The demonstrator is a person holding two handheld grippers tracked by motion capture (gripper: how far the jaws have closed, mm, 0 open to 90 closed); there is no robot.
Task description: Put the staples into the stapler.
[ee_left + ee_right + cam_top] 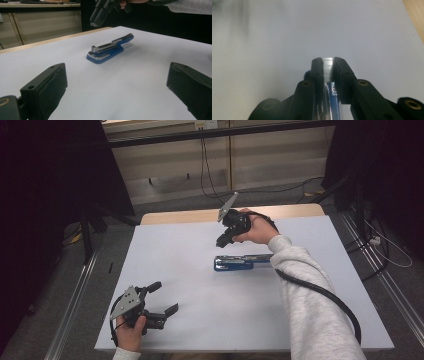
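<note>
Between the 2 black jaws of the right gripper point(327, 62), nearly closed and pinched on it: a narrow silvery ribbed strip point(327, 68), probably a stick of staples, though too close and blurred to be sure. Directly beneath those jaws, lower in the right gripper view: a long blue stapler with a bright metal channel point(334, 100), lying flat on the white table sheet point(262, 37).

From the high view, right gripper point(222, 241) raised off the sheet and tilted down, gripped by the right hand point(257, 230), grey sleeve point(310, 310) and black cable point(325, 295) trailing back. Stapler point(240, 262) just below and near that gripper's tips, apart from them, lengthwise across the sheet.

Well apart from the stapler, toward the near left corner: left gripper point(165, 297) low over the sheet in the left hand point(131, 332), jaws spread wide, holding nothing. Ahead of those 2 parted pads point(50, 87) in the left gripper view: bare white sheet, then the stapler point(107, 50) with its top arm lifted slightly, and above it the right gripper point(97, 15) hanging over its far end.
</note>
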